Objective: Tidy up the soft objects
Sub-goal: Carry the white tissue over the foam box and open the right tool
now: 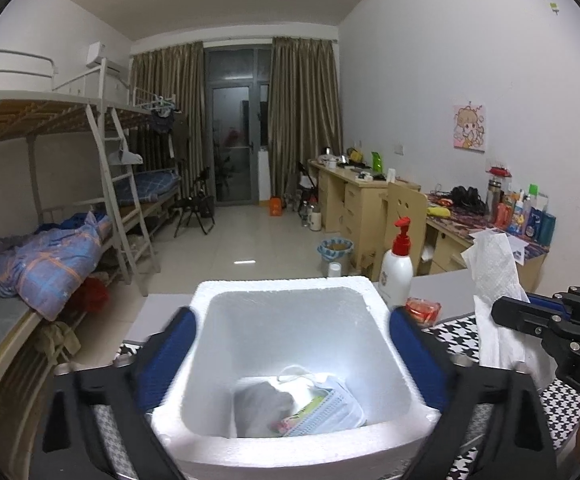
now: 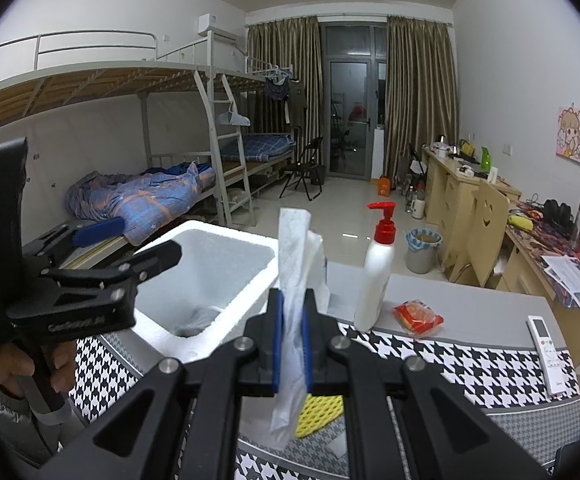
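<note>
White quilted paper towel (image 2: pixel 293 280), crumpled, long axis upright, pinched in the right gripper (image 2: pixel 291 344); left gripper (image 1: pixel 290 356) spread wide around the foam box (image 1: pixel 290 360)

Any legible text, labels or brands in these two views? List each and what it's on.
"DAS": right gripper body, cut off at the frame edge.
Left gripper side: embossed wording, too blurred to read.
Pump bottle label: too small.
Remote control buttons: too small.
Papers on desk: unreadable.
</note>
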### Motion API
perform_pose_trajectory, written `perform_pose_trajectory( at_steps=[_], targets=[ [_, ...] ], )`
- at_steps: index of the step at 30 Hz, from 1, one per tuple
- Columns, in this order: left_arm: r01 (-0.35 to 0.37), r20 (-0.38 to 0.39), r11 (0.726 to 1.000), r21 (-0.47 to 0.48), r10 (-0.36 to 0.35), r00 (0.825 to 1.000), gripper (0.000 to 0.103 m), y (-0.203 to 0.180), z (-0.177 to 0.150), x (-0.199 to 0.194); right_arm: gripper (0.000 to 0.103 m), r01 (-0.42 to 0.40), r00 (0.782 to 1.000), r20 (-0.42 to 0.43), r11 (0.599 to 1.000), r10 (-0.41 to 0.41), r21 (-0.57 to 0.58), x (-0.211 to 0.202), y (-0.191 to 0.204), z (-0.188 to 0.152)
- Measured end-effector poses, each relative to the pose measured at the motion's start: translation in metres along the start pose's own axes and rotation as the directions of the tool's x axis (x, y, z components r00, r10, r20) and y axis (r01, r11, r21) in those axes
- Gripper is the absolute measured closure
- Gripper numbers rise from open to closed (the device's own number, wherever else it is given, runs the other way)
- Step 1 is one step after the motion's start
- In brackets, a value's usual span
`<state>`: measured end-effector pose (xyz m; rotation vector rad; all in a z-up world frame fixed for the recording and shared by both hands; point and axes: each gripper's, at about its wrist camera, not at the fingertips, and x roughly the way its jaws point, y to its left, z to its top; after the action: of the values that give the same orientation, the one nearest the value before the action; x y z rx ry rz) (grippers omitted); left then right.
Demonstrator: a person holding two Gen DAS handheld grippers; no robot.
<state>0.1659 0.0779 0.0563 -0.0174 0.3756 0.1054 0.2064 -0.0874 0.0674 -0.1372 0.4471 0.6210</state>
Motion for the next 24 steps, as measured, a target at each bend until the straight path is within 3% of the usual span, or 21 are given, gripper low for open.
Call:
perform_pose_trajectory(
  at_steps=[24],
  targets=[
    [-0.060, 0.049, 0.998, -0.006, 0.060, 0.997, 0.001, 0.024, -0.007, -0.026, 0.091, -0.035, 0.999, 0.008, 0.998, 0.035, -0.046, 0.007, 0.021, 0.015]
  ],
)
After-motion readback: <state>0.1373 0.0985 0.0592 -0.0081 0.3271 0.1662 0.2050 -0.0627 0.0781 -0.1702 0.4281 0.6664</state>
